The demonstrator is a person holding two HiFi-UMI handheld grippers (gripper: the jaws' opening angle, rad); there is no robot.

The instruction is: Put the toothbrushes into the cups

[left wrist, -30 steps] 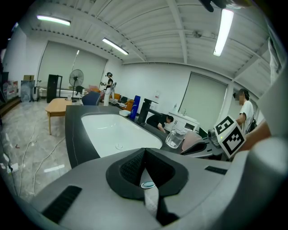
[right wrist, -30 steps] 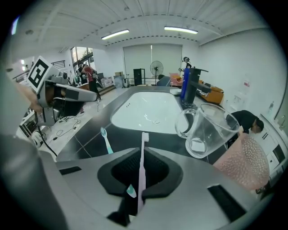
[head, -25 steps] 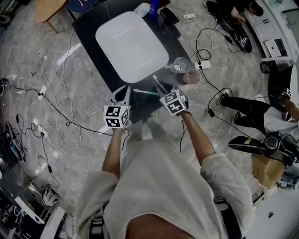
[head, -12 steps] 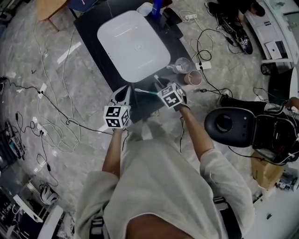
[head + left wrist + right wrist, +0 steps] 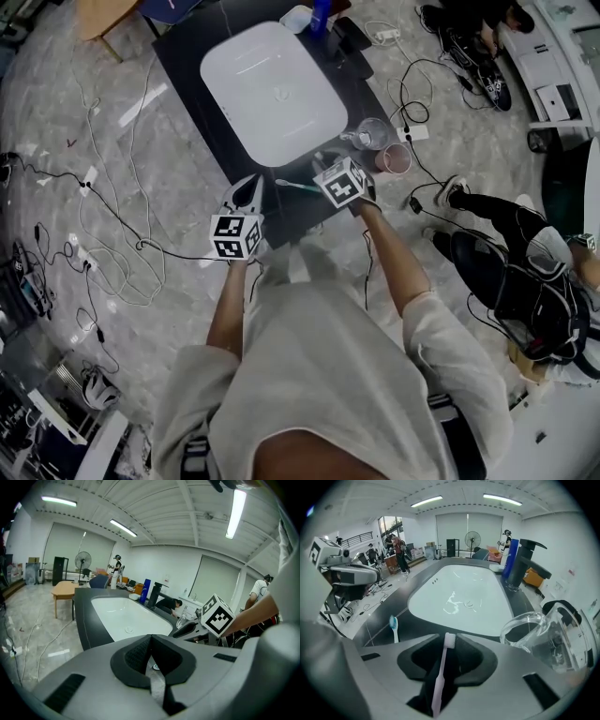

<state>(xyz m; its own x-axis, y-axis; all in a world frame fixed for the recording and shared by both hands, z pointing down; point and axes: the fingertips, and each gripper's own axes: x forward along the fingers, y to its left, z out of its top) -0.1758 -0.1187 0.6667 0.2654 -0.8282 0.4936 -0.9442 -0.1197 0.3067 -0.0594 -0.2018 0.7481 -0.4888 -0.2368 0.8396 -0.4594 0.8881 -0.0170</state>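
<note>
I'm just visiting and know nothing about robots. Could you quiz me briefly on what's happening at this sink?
1. What stands between the jaws of the right gripper? A a pink toothbrush, B a sponge, C nothing.
2. True or false: the blue-headed toothbrush already stands in a cup.
3. How many cups stand beside the basin?
Key: 1 A; its jaws have just been closing on the pink toothbrush. 2 False; it lies on the counter. 3 Two, the clear cup and the pink cup.

right hand-held gripper (image 5: 450, 644) | nearer clear cup (image 5: 367, 134) | jaws closing (slightly) on pink toothbrush (image 5: 440, 677)
</note>
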